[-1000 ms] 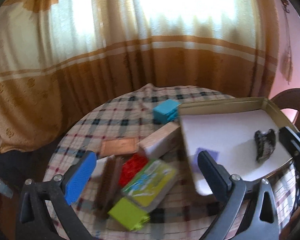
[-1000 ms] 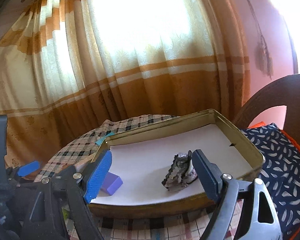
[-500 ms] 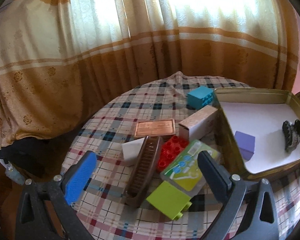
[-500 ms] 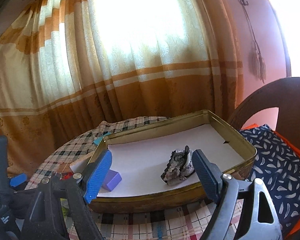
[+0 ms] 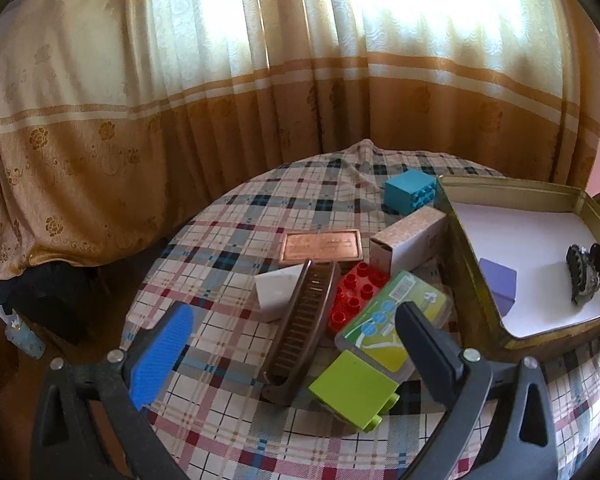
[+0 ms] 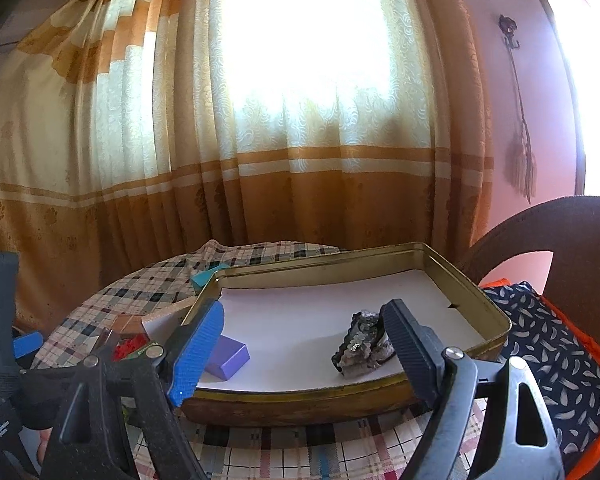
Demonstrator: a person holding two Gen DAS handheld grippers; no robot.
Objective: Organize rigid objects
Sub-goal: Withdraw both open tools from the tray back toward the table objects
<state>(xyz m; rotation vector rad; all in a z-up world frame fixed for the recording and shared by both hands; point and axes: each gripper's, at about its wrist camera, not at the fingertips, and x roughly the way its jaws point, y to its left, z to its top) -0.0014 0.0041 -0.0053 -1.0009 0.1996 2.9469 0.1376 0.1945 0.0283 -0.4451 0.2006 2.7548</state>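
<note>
In the left wrist view, the left gripper (image 5: 296, 344) hangs above the pile on the plaid table (image 5: 228, 240), its jaws spread wide and holding nothing. Under it lie a brown comb (image 5: 300, 328), a red brick (image 5: 356, 292), a green card case (image 5: 392, 324) and a lime block (image 5: 352, 388), all touching or overlapping. Behind them sit a white wedge (image 5: 278, 290), a copper plate (image 5: 320, 245), a carton (image 5: 410, 236) and a teal block (image 5: 410, 192). The tin tray (image 5: 464, 264) stands just beside the pile, with a purple block (image 5: 498, 284) and a dark hair clip (image 5: 586, 266) already inside. The crowding is the risk: closing on the comb could drag the red brick or the case along, and the lime block rests so near the table edge that a nudge might tip it off. In the right wrist view, the right gripper (image 6: 302, 344) hovers at the tray's near wall (image 6: 292, 400), jaws wide apart and empty, with the purple block (image 6: 228, 356) and hair clip (image 6: 360, 346) lying between its fingers' lines of sight. A low pass here could catch the rim and shift the tray against the carton.
</note>
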